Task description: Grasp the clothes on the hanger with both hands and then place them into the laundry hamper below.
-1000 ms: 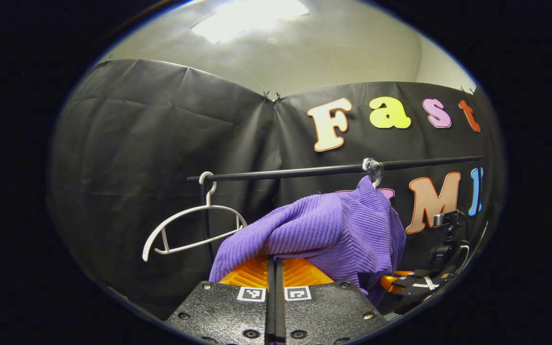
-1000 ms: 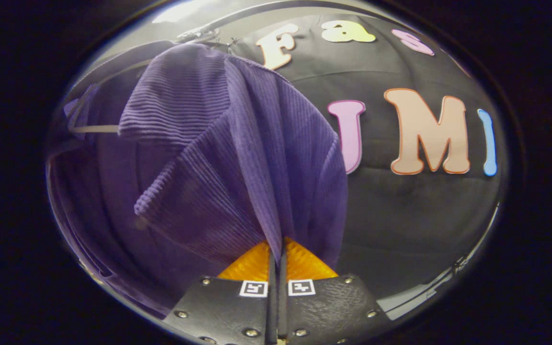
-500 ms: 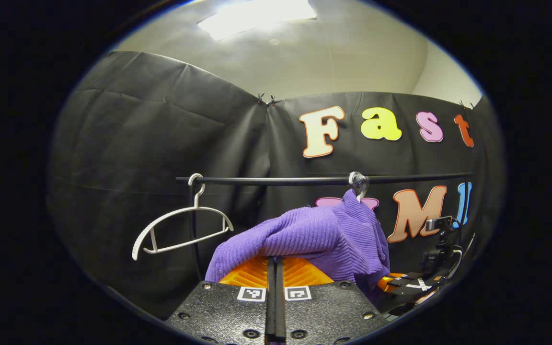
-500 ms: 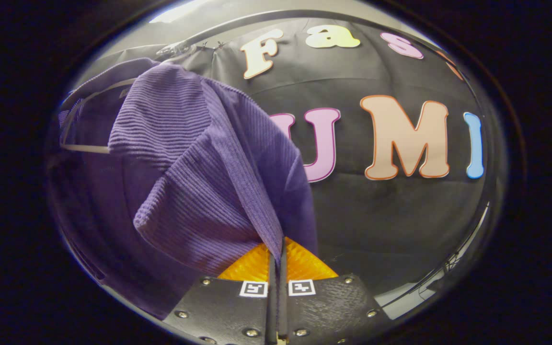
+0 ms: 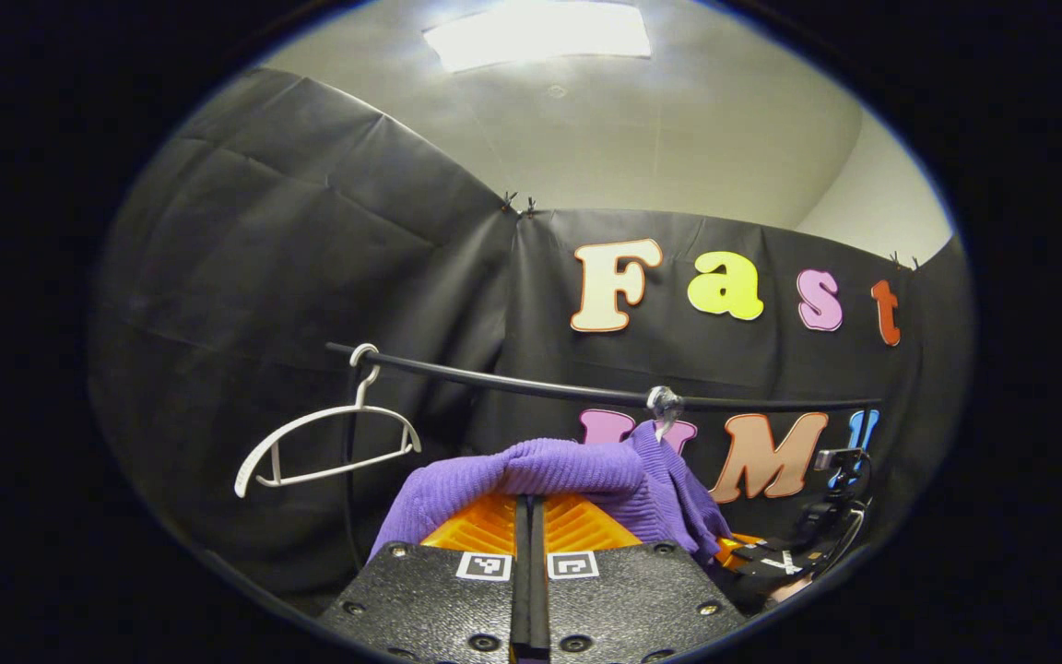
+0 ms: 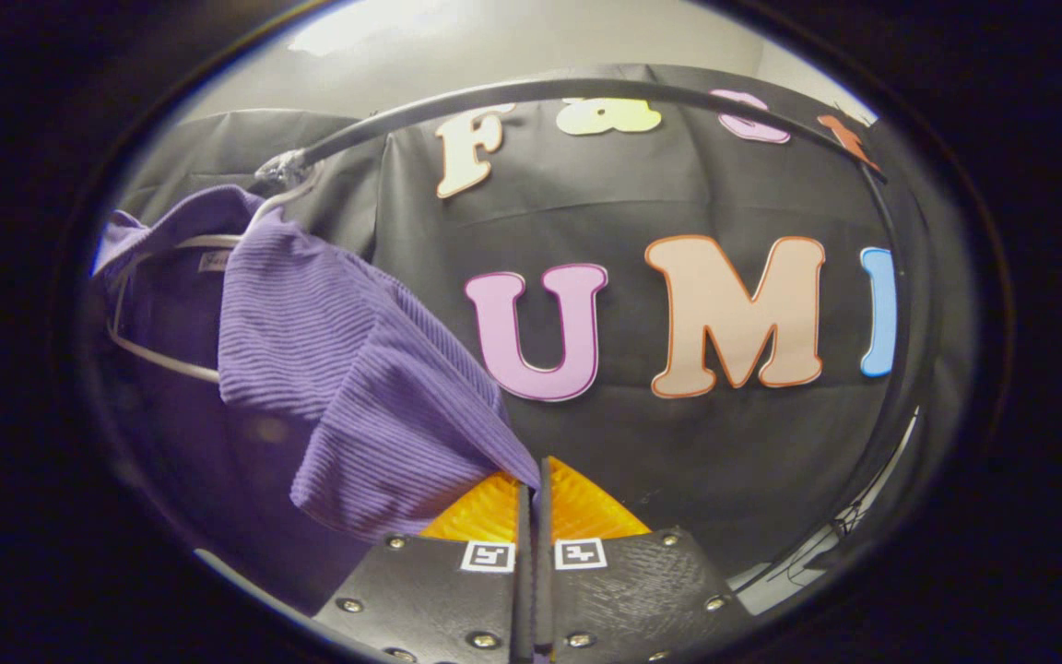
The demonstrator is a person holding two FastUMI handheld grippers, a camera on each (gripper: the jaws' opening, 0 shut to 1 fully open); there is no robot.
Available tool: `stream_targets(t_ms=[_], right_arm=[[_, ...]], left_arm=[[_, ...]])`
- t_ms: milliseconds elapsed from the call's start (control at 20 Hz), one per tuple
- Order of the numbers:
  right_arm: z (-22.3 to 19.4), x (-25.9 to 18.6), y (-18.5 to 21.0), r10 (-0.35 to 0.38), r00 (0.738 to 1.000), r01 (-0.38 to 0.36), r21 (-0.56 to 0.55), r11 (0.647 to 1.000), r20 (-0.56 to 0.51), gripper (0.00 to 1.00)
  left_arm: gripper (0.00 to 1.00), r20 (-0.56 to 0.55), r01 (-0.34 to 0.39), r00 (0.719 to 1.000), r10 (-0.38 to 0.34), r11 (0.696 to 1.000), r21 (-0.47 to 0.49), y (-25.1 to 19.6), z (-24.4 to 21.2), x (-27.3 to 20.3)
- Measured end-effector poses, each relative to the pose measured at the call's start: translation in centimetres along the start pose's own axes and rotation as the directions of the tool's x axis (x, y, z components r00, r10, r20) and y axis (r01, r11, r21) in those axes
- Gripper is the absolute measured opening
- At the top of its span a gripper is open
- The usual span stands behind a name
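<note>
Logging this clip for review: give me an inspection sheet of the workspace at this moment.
Surface: nothing seen; no table or floor in frame.
Job's things: purple ribbed garment, still draped on its hanger under the black rail; hamper nothing seen.
Clutter: bare white hanger at the rail's left end.
Grippers: left gripper and right gripper each shut on a fold of the garment.
Cables: thin leads near the equipment at lower right.
Surroundings: black cloth wall, ceiling light.

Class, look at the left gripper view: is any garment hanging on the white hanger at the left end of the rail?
No: the white hanger hangs bare on the rail.
</note>
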State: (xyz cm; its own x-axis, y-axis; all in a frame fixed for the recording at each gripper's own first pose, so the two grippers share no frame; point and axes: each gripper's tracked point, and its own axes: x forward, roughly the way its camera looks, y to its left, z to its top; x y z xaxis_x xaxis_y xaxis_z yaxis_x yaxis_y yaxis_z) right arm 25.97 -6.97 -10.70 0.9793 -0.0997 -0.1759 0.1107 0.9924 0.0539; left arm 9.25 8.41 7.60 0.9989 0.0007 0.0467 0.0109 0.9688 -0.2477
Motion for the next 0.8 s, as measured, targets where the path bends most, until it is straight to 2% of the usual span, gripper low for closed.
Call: stream_targets(t_ms=[350,400,650,800], right_arm=[[3.4,0.0,-0.1,0.012,0.997,-0.009,-0.031,0.999,0.079,0.01],[3.1,0.3,0.1,0.019,0.997,-0.017,-0.036,0.999,0.073,0.02],[0.8,1.0,1.7,0.065,0.998,-0.063,-0.040,0.997,0.025,0.01],[-0.1,1.4,1.6,0.059,0.998,-0.058,-0.059,0.997,0.013,0.02]], left_arm=[[0.02,0.044,-0.014,0.999,0.016,0.999,-0.032,0.4,2.5,-0.1],[0.00,0.050,-0.019,0.999,0.020,0.999,-0.027,0.7,2.6,-0.1],[0.00,0.059,-0.056,0.997,0.054,0.998,0.017,1.8,2.6,0.2],[0.02,0.054,-0.098,0.994,0.095,0.994,0.056,3.1,1.9,0.4]])
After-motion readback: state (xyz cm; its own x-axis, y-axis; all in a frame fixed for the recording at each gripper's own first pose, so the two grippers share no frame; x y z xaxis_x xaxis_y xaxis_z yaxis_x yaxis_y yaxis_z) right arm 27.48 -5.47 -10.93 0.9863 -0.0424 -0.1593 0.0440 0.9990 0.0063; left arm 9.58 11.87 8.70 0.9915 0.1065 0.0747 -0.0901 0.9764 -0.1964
